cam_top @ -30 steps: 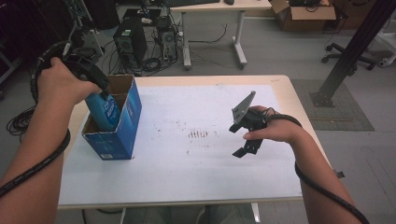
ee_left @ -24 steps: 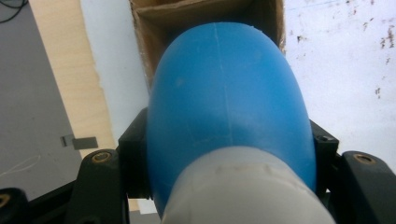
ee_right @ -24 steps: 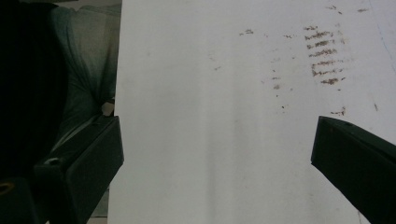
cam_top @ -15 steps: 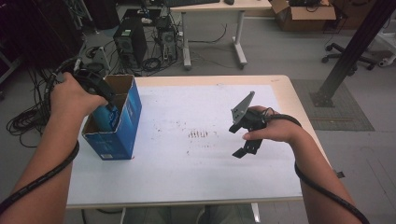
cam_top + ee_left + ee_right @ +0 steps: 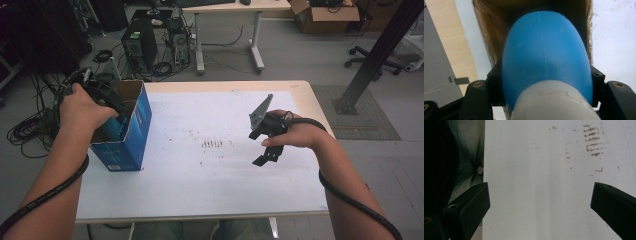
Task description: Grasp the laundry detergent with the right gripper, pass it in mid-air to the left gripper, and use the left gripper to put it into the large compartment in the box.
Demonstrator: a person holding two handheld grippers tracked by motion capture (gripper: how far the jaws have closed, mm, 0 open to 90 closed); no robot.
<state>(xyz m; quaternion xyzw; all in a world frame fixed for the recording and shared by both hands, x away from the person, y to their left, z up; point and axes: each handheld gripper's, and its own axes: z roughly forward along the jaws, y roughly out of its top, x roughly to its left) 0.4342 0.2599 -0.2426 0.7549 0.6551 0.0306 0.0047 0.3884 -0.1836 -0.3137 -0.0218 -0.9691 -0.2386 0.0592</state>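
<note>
Clearly our left gripper [image 5: 544, 100] clamps the blue bottle [image 5: 546, 60] above the open cardboard box [image 5: 131, 131]; smooth, probably slippery plastic (light, we judge). Right gripper [image 5: 537, 202] gapes empty.

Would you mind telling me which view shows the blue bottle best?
The left gripper view: the blue bottle sits large between that gripper's jaws, white cap nearest the camera, pointing into the box. In the high view the left hand and the box wall hide it. The right gripper view looks at the table.
</note>
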